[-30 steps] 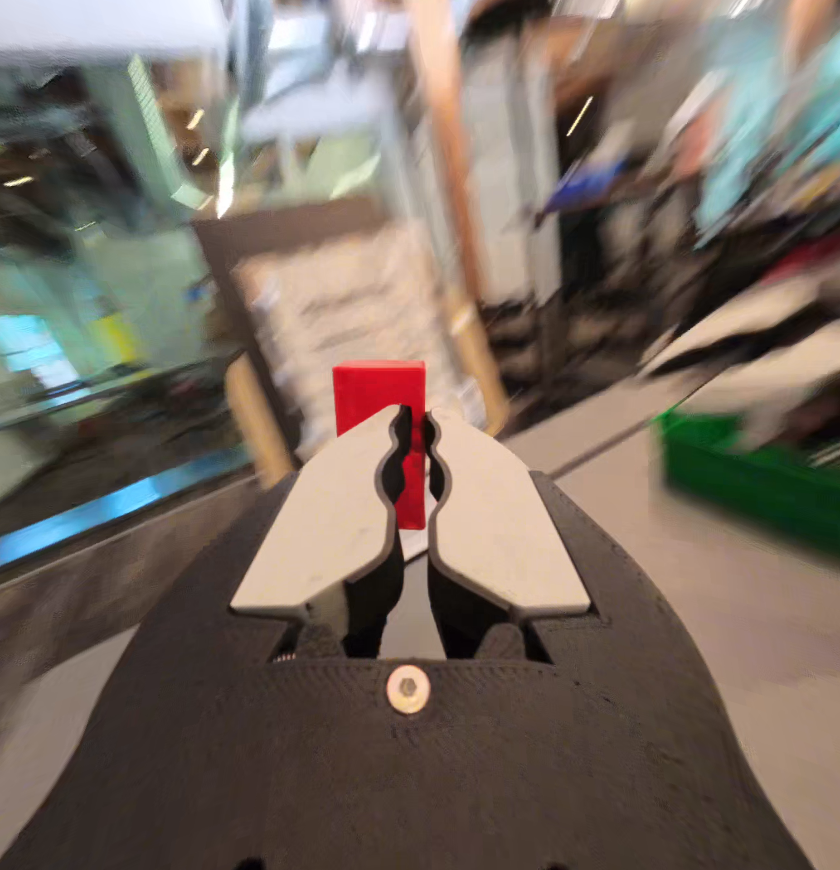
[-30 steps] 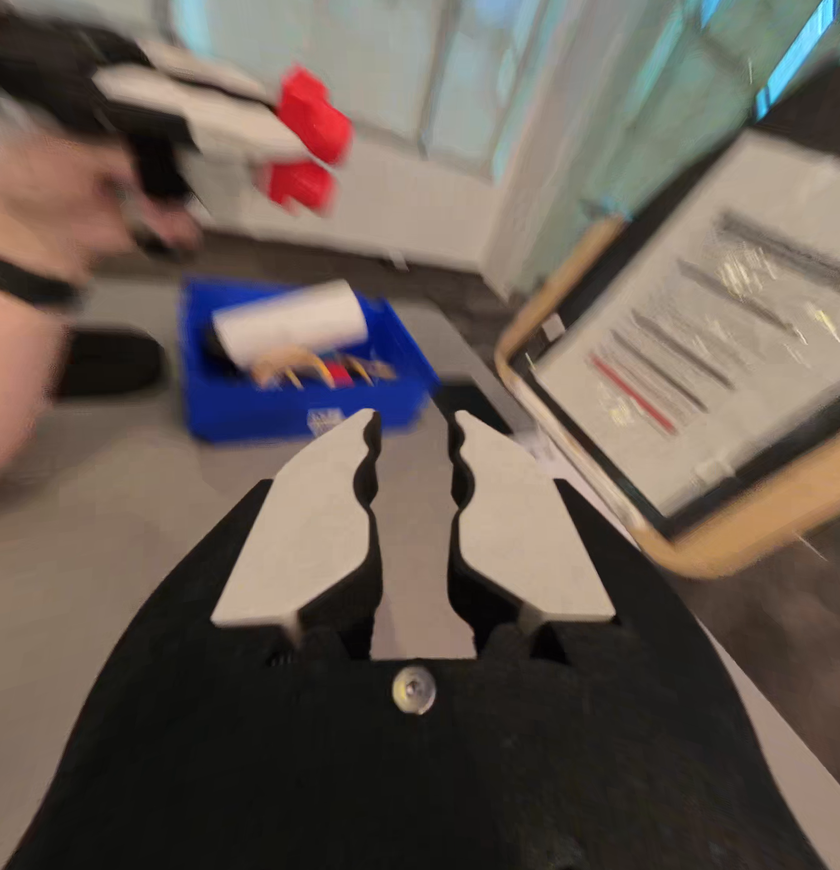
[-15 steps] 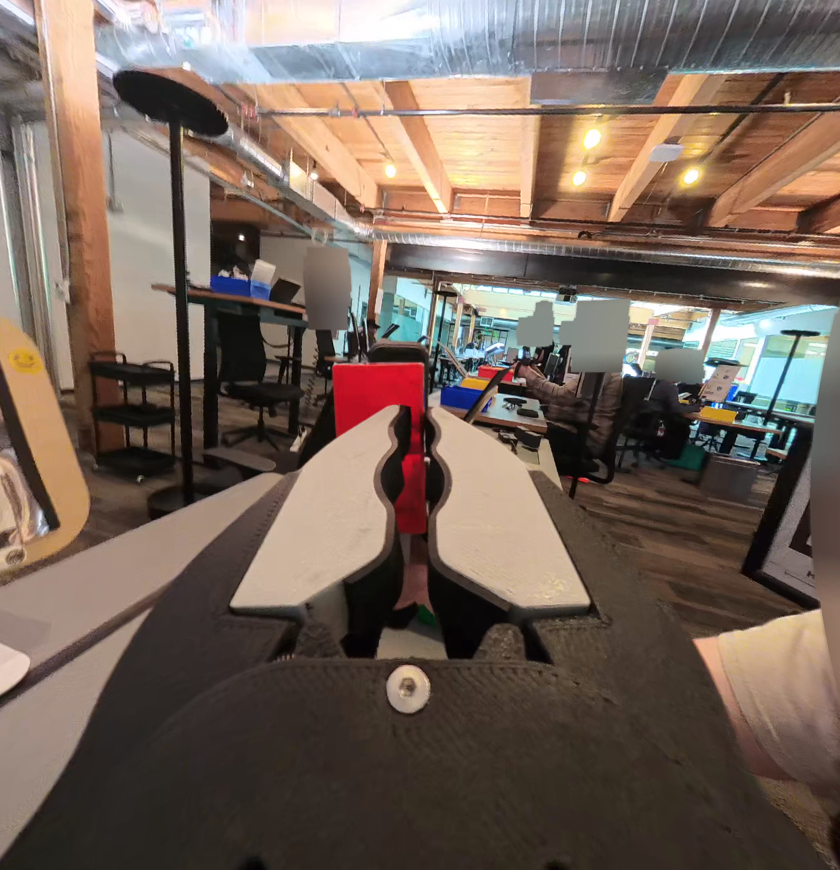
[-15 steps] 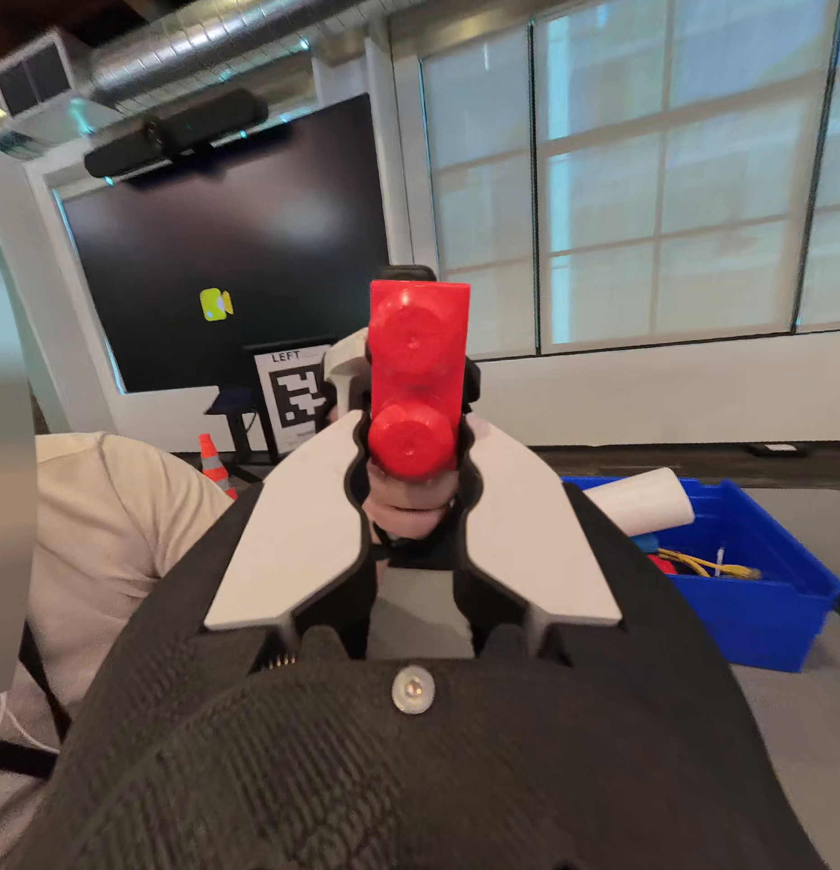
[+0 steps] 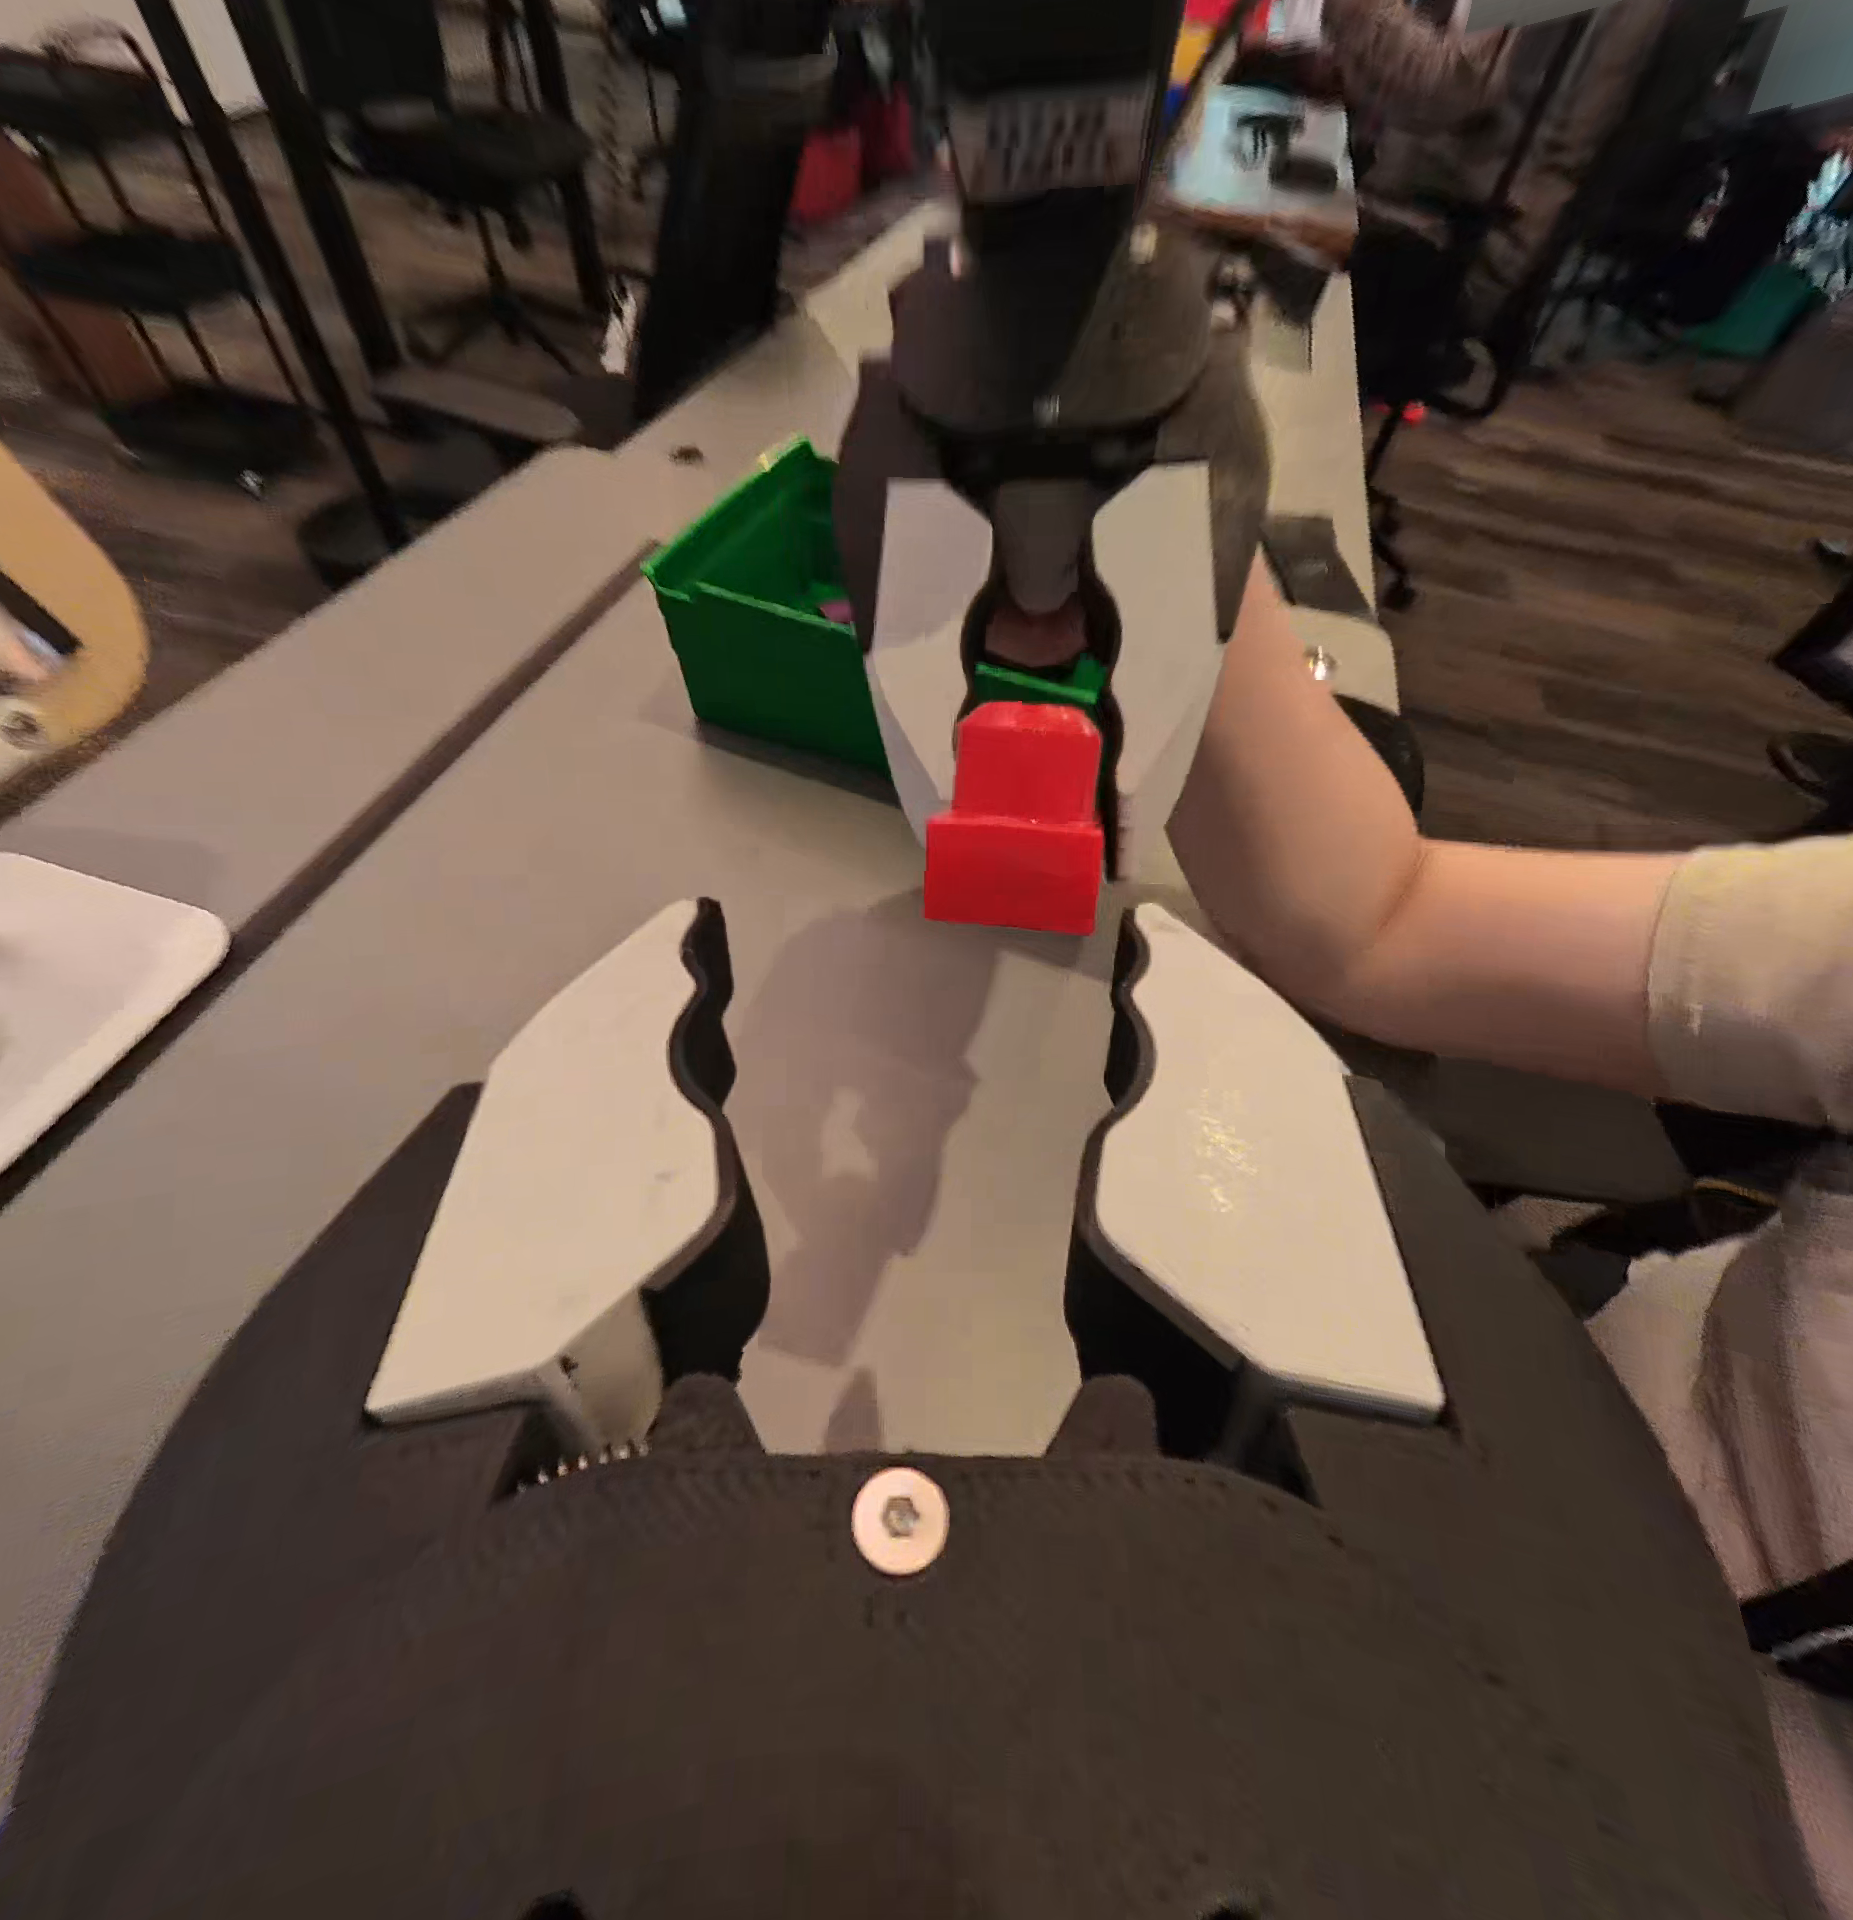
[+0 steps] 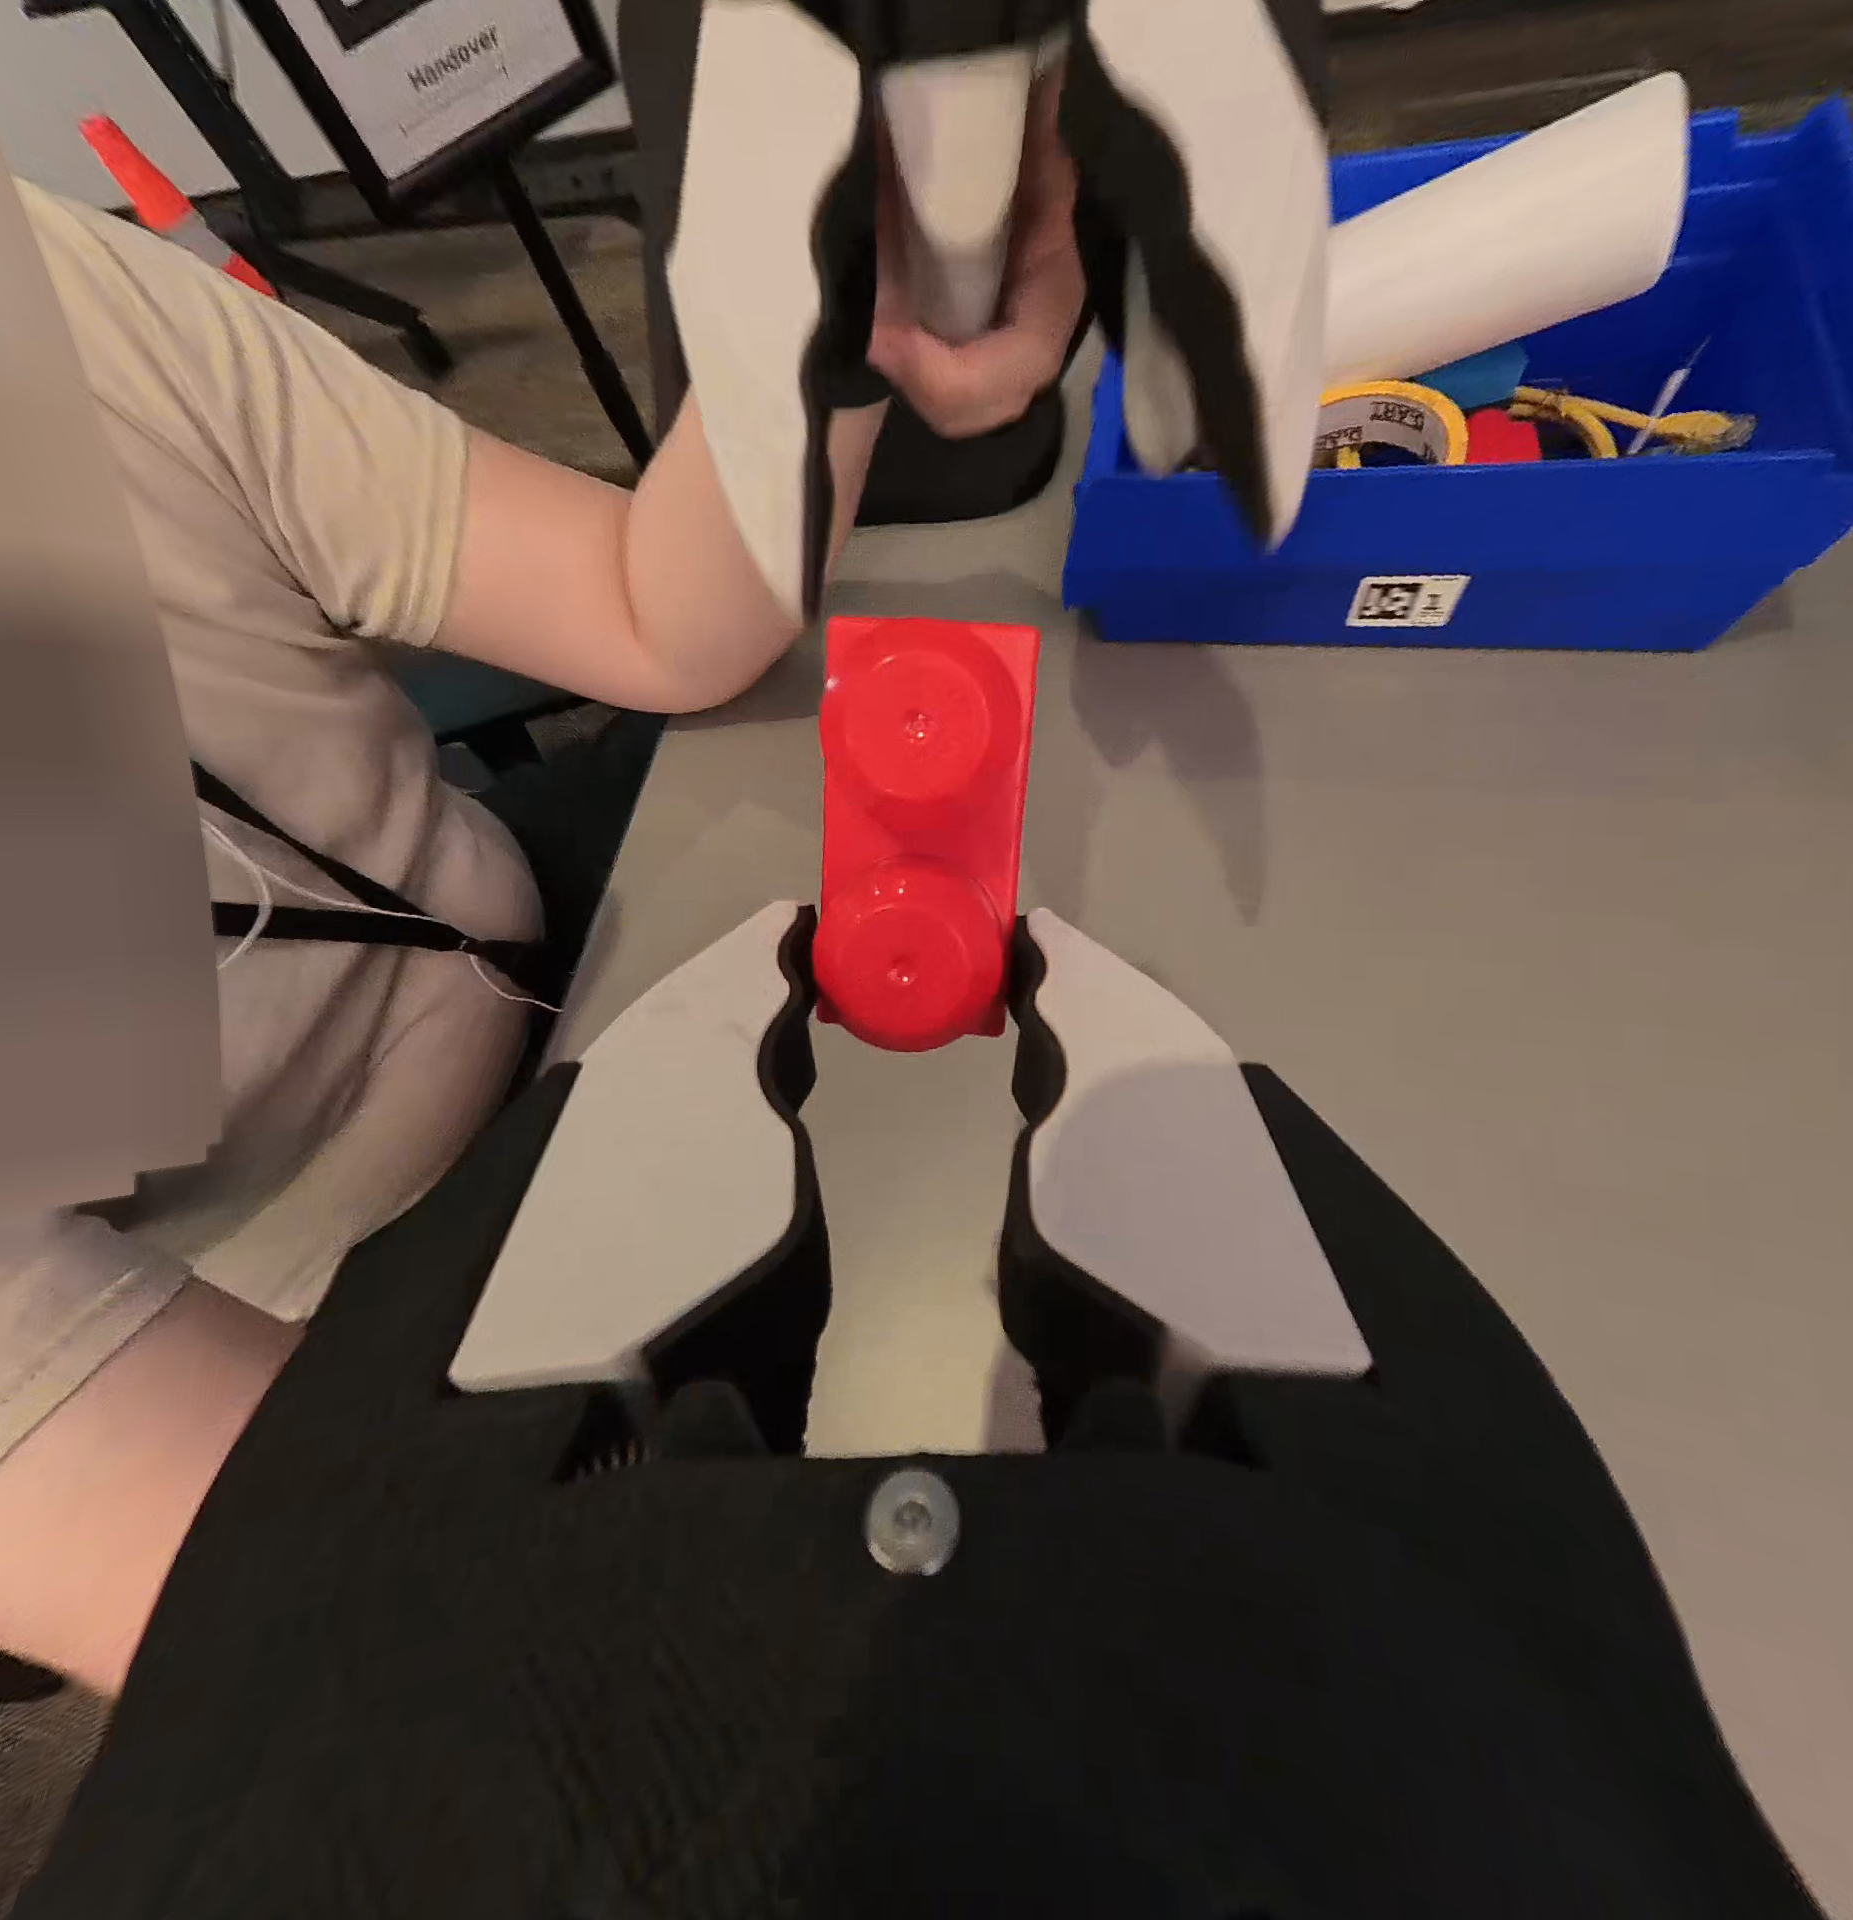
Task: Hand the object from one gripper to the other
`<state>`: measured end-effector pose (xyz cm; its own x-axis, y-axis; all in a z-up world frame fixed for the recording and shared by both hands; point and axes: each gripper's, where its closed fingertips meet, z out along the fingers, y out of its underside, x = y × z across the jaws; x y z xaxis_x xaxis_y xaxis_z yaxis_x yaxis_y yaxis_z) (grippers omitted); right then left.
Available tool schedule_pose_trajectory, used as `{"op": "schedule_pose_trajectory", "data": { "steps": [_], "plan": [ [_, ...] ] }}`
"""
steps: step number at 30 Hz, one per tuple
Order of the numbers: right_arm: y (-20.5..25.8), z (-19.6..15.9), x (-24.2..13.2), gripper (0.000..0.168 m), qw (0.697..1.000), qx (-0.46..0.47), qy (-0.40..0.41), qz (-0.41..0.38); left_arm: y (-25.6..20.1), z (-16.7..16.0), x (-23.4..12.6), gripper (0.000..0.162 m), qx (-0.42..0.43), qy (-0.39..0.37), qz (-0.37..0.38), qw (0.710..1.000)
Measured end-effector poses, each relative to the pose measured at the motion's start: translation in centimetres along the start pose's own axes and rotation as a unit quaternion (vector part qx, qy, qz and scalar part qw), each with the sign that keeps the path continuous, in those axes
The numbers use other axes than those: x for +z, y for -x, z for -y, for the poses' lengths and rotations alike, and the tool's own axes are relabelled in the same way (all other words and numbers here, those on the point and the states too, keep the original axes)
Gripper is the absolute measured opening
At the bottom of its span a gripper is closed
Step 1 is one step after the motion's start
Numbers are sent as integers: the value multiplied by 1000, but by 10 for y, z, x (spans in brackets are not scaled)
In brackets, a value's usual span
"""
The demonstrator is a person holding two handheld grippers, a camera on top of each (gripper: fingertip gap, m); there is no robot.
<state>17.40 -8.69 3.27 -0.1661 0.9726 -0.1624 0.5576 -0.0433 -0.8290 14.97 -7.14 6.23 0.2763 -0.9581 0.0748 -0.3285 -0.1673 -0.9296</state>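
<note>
A grey table [image 6: 1421,935] lies under both tongs. Behind the left tongs [image 5: 917,925], spread wide and empty, sits a blue bin [image 6: 1524,540]. The right tongs [image 6: 911,925] pinch the red block [image 6: 922,821], which juts forward from their tips.

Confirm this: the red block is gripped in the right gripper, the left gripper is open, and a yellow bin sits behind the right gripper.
One error: the bin is green, as the left wrist view shows. The right gripper does hold the red block, and the left gripper has its jaws open.
</note>
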Motion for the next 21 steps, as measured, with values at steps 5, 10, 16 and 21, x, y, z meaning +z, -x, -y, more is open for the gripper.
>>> {"op": "schedule_pose_trajectory", "data": {
  "steps": [5, 10, 16, 21],
  "plan": [
    [-12, -18, 6, 36, 998, 19, 50, -31, -4, -21, 38, 57, 9, 61, -31, 998],
    [-27, -23, 7, 36, 996, -1, 60, -63, 2, -23, 48, 37, 24, 87, -20, 996],
    [-51, 54, -40, 72, 948, -144, -163, -234, 30, 45, -3, 37, -44, -124, 36, 991],
    [-35, 100, -73, 77, 769, -382, -237, -455, 31, 72, -45, 36, -109, -228, 26, 967]
  ]
}}
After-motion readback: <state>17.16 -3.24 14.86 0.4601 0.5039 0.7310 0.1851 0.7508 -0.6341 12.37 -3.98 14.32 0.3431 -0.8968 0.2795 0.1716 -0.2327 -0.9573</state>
